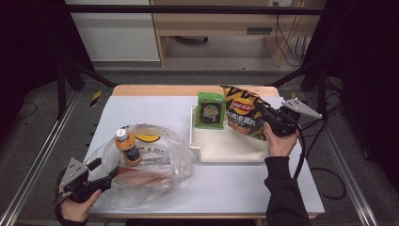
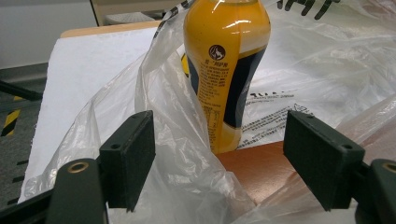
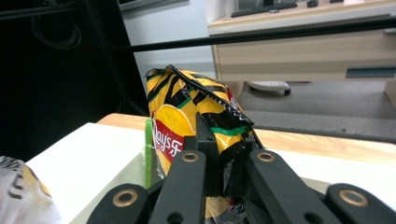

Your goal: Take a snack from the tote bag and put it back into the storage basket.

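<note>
The right gripper [image 1: 267, 117] has its jaws clamped on the chip bag [image 1: 242, 113] at upper right over the tray [image 1: 221, 149]: light, crinkly, crushable, best held by its edge seam. The left gripper [image 1: 104, 173] gapes at the plastic bag [image 1: 160, 165], lower left

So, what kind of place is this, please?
Probably a lab or office set up for recording: a table inside a black frame, a wooden desk with a keyboard behind, and cables on the floor.
</note>
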`<state>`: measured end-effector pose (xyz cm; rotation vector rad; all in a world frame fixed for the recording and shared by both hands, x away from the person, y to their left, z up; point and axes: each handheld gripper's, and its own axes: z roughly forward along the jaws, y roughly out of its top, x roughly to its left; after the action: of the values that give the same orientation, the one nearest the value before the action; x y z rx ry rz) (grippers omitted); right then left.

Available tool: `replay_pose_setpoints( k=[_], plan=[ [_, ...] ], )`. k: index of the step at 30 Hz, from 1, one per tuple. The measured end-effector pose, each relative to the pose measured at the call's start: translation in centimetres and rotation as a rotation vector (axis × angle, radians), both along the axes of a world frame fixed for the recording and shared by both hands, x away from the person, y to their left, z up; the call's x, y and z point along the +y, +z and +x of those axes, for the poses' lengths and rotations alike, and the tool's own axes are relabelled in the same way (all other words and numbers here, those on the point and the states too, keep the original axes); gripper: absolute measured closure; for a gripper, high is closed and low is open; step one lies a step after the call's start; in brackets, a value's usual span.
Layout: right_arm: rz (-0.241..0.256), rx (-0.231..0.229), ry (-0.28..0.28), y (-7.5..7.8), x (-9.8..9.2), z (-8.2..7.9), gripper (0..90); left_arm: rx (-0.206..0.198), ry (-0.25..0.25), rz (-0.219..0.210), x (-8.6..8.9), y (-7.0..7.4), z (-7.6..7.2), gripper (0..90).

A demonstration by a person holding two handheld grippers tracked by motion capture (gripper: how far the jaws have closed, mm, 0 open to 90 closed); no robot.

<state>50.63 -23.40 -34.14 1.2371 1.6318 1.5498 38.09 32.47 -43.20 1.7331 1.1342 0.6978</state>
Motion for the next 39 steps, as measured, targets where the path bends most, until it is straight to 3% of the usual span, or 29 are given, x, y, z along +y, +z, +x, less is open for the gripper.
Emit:
replay_pose_setpoints(
  k=[6, 17, 27, 33, 39],
  plan=[
    [0.008, 0.035, -0.022, -1.6, -0.4, 1.1, 87.9, 0.003, 0.002, -0.001, 0.0, -0.1, 0.0, 24.7],
    [0.05, 0.068, -0.042, -3.3, -1.0, 2.6, 87.2, 0.007, 0.005, 0.0, 0.1, -0.2, 0.1, 24.8],
    [0.013, 0.056, -0.119, -4.2, -1.4, 3.9, 80.1, 0.013, 0.006, 0.004, 0.1, -0.4, 0.2, 24.7],
    [-0.03, 0.05, -0.174, -4.5, -1.5, 4.4, 68.8, 0.013, 0.006, 0.003, 0.2, -0.3, 0.2, 24.7],
    [-0.074, 0.079, -0.214, -4.6, -1.8, 4.3, 43.3, 0.011, 0.007, 0.002, 0.1, -0.3, 0.1, 24.8]
  ],
)
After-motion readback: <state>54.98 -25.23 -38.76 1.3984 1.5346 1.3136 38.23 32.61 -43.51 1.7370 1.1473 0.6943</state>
